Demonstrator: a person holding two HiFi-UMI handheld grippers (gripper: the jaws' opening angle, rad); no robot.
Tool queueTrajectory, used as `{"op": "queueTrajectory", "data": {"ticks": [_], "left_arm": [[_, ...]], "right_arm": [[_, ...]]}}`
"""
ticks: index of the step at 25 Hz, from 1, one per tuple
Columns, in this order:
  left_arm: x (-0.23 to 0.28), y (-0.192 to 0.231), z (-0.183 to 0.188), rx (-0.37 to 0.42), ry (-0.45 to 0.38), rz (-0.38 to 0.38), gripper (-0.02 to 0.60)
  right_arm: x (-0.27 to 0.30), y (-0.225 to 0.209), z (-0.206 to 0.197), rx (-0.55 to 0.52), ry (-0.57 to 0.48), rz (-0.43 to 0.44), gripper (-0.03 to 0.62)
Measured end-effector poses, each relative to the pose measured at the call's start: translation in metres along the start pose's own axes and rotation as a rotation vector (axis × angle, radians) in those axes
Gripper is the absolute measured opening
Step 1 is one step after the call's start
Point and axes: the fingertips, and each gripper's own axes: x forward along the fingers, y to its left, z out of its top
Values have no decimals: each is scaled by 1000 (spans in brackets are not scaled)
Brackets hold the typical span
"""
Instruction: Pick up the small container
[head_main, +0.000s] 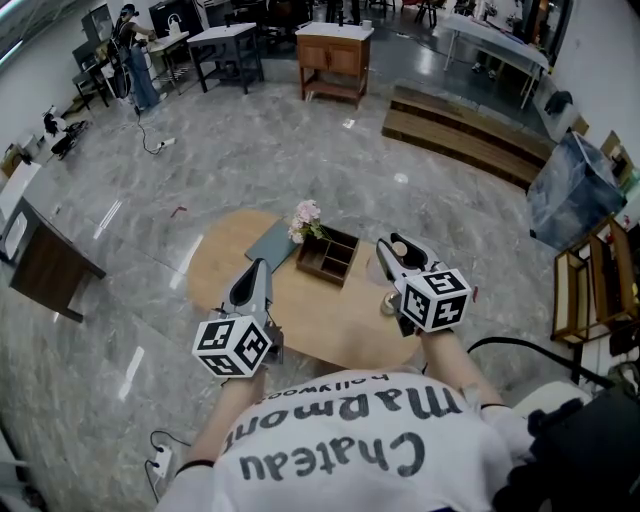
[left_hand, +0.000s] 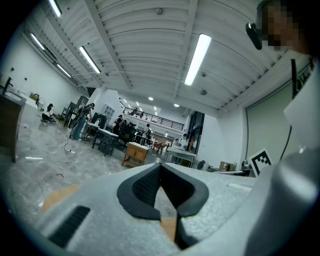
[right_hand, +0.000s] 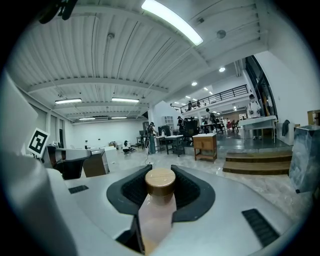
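Right gripper view is showing the right gripper clamping the small container — smooth, pale pink, round wooden cap; the left gripper is holding ribbed jaws together.

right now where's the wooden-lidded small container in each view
Head view: at the right gripper tips, too small to make out.
Left gripper view: not in it.
Right gripper view: small container centre-low, clamped between the jaws.
Shared landmark: wooden cabinet, also in the left and right gripper views.
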Motion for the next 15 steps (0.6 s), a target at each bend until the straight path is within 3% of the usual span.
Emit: {"op": "queueTrajectory", "data": {"ticks": [15], "left_arm": [[-2, 12, -4, 0, 16, 9, 14]], "right_arm": [[9, 3, -13, 15, 24, -3, 121]]}}
